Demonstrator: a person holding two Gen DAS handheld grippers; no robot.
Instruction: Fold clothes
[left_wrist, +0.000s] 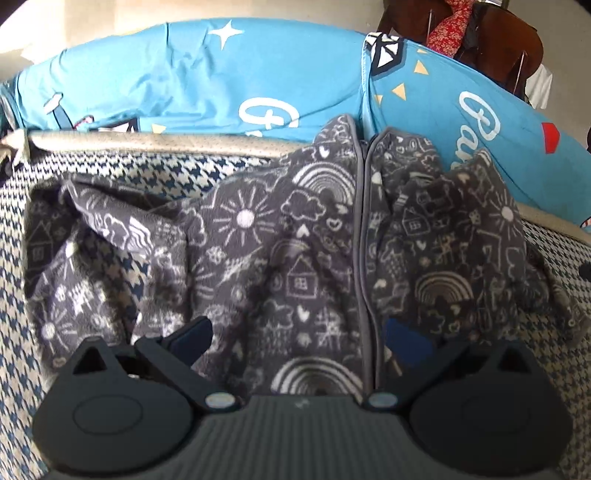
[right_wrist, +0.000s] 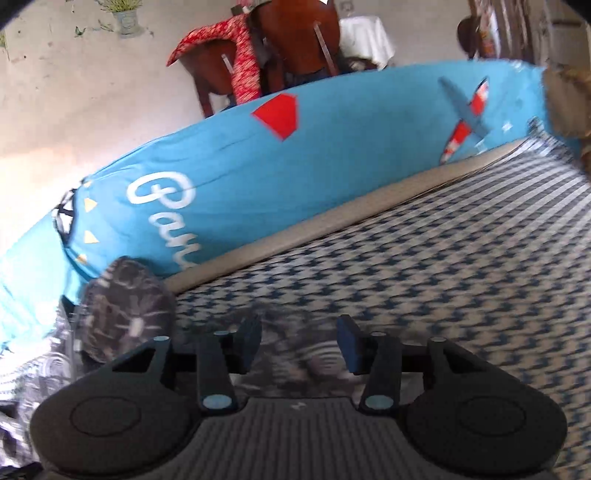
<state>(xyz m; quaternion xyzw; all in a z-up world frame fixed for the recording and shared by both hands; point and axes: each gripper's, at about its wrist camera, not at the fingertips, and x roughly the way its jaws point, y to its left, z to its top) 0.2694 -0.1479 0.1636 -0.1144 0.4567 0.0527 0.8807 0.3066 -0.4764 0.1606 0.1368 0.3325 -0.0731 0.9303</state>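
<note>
Grey fleece, printed all over with chalk-white suns, rainbows and little houses, lies rumpled on a houndstooth bed cover (left_wrist: 122, 162) as a person working a two-finger tool in each hand sets about folding it. The garment (left_wrist: 295, 243), a zip-front child's jacket or sleepsuit, sprawls open-side up with its grey zip (left_wrist: 364, 236) running down the middle, its top edge propped against two bright blue pillows (left_wrist: 207, 81) at the head of the bed, one sleeve (left_wrist: 92, 240) trailing out to the left and twisted over itself. The left gripper (left_wrist: 299, 341) hovers low over the lower front of the garment with its jaws spread wide and nothing pinched between them. The right gripper (right_wrist: 299, 343), seen from its own camera, sits at the garment's right edge, jaws part-way apart over a blurred fold of the same fleece; the pads do not appear to press on the cloth, though motion blur makes that hard to settle. A rounded hump of the fabric (right_wrist: 129, 306) rises just left of it. By the look of things the work is at the spreading-out stage: no tidy fold is in place yet. The next move likely calls for flattening the body, straightening the twisted sleeve, then pinching an edge or cuff cleanly, taking one layer only, and carrying it across the zip line.
</note>
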